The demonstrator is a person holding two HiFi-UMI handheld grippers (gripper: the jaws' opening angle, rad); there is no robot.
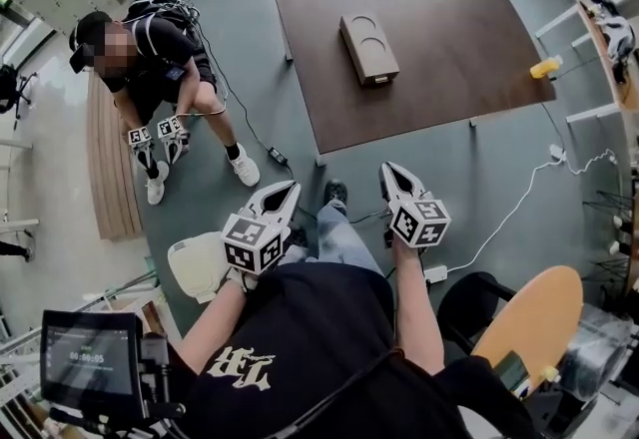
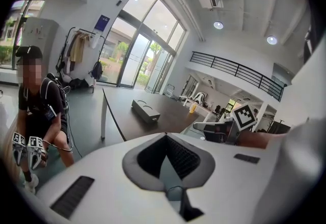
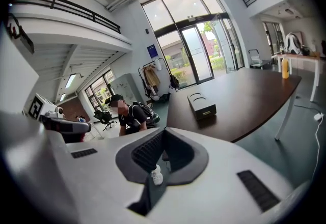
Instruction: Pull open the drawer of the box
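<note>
The box is a long grey-brown case with two round hollows on top. It lies on the dark brown table, its drawer front facing the near edge. Both grippers hang over the floor, well short of the table. My left gripper and my right gripper are shut with nothing between the jaws. In the left gripper view the box lies far beyond the left gripper. In the right gripper view the box sits far past the right gripper.
A person crouches on the floor at left, holding another pair of grippers. A yellow bottle stands at the table's right edge. White cables cross the floor at right. An orange chair is behind me.
</note>
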